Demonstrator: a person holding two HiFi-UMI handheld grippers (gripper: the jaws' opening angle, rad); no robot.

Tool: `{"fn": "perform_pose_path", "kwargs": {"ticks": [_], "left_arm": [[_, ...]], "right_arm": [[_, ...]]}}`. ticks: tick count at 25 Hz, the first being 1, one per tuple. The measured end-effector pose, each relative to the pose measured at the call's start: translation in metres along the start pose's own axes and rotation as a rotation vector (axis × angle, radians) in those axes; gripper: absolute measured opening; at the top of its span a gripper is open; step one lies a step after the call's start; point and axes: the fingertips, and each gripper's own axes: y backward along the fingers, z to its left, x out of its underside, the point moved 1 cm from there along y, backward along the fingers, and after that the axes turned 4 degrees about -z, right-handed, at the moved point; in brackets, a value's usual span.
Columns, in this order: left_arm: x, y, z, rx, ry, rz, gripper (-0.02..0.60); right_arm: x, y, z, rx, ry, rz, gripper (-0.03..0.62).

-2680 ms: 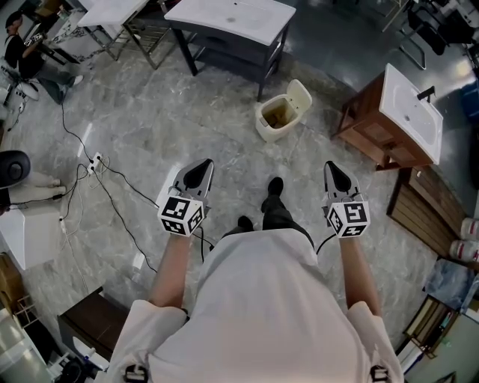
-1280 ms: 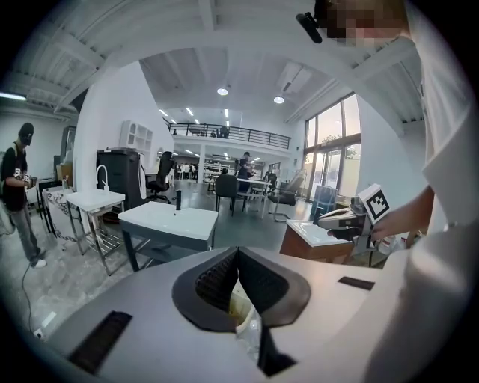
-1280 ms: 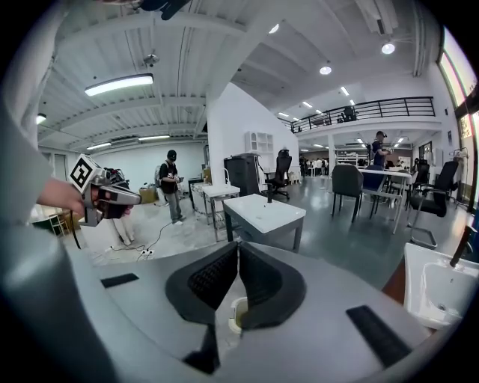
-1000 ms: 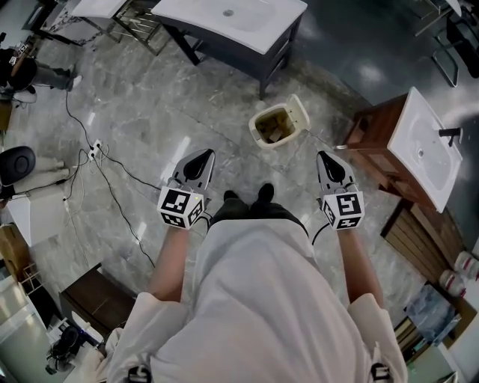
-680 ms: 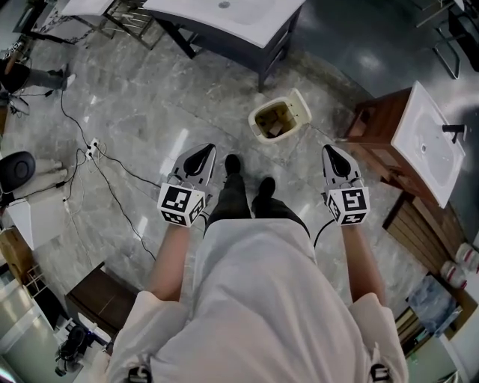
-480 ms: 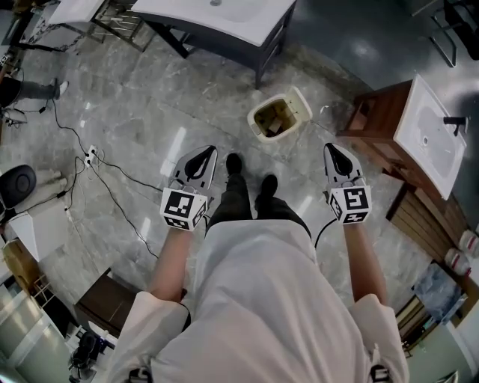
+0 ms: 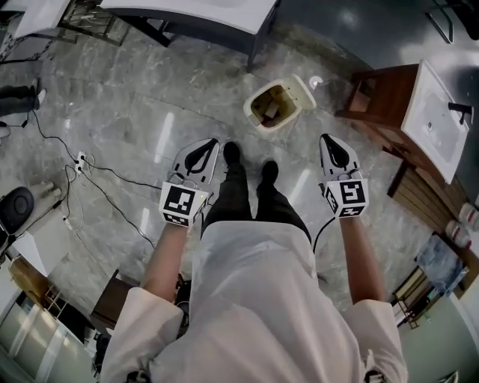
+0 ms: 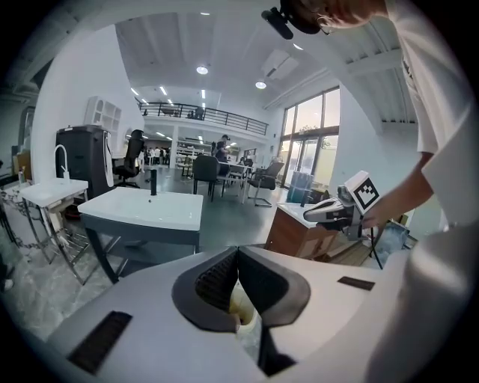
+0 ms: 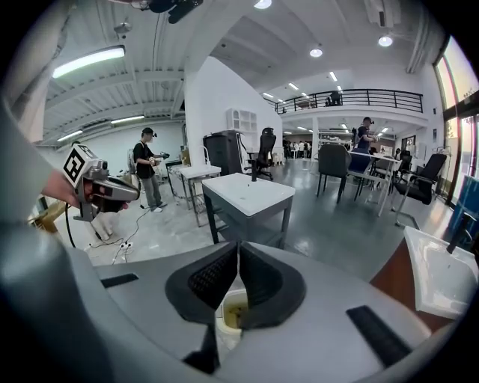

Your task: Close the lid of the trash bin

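In the left gripper view the trash bin [image 8: 239, 305] is almost wholly hidden behind the left gripper [image 8: 238, 250], jaws pressed together. The right gripper [image 9: 238, 247] hides it likewise. In the head view its contents are too small to tell. The top edge cuts off the white-topped table [image 7: 202, 7], the right edge the wooden washstand [image 7: 382, 105].

Trash bin [image 7: 258, 122] on floor [image 7: 135, 112]; table [image 7: 209, 9] behind-left, cabinet [image 7: 385, 97] right.
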Motion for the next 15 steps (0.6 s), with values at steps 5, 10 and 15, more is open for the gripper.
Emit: {"fn": "perform_pose_path", "kwargs": {"ticks": [5,10,15], "left_arm": [[0.023,-0.020,0.009,0.045,0.009,0.044,0.017],[0.043,-0.042,0.010,0.081,0.028,0.071,0.017],[0.065,-0.066,0.005,0.127,0.036,0.103,0.017]], "right_arm": [[0.023,-0.020,-0.002,0.024,-0.026,0.051,0.031],[0.052,-0.041,-0.011,0.030,-0.060,0.117,0.032],[0.090,-0.072,-0.027,0.022,-0.076,0.198,0.107]]}}
